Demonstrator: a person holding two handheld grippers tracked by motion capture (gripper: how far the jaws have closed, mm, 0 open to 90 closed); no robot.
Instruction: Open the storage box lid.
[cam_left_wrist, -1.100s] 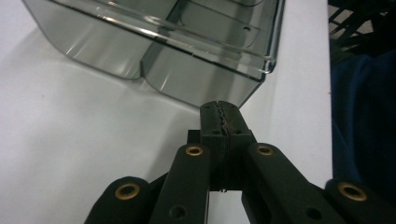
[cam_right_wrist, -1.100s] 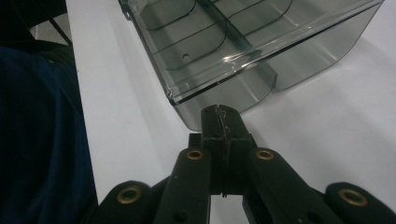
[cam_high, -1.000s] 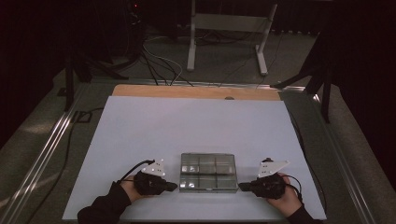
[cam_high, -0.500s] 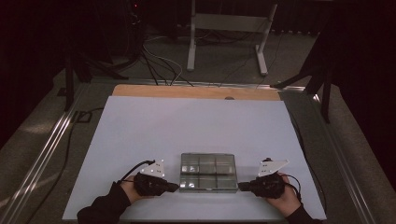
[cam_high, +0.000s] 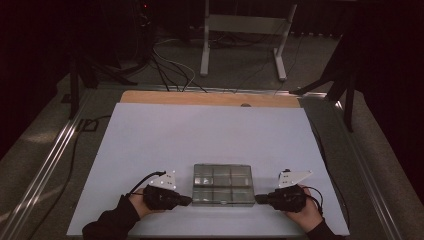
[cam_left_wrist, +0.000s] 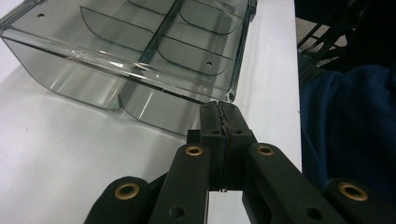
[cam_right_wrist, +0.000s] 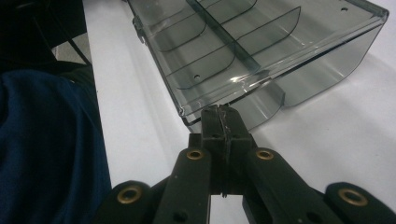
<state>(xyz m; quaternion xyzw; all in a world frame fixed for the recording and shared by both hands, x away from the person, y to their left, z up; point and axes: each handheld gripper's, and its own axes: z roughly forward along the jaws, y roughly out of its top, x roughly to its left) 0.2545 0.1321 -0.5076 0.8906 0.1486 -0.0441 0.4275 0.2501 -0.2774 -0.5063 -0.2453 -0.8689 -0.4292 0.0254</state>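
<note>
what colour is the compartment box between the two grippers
Clear plastic with a smoky grey tint; the compartment box shows best in the left gripper view.

High view dim overall; pale surface (cam_high: 210, 140) lit evenly from above, upper frame and both side edges sunk in near-black. Soft, grainy, low in contrast. Faint sheen along metal rails at left. Both gripper views much brighter: surface nearly blown white, streaks of glare on clear compartment box (cam_left_wrist: 140, 51), soft shadow under it. Close black tool parts at bottom slightly out of focus.
</note>
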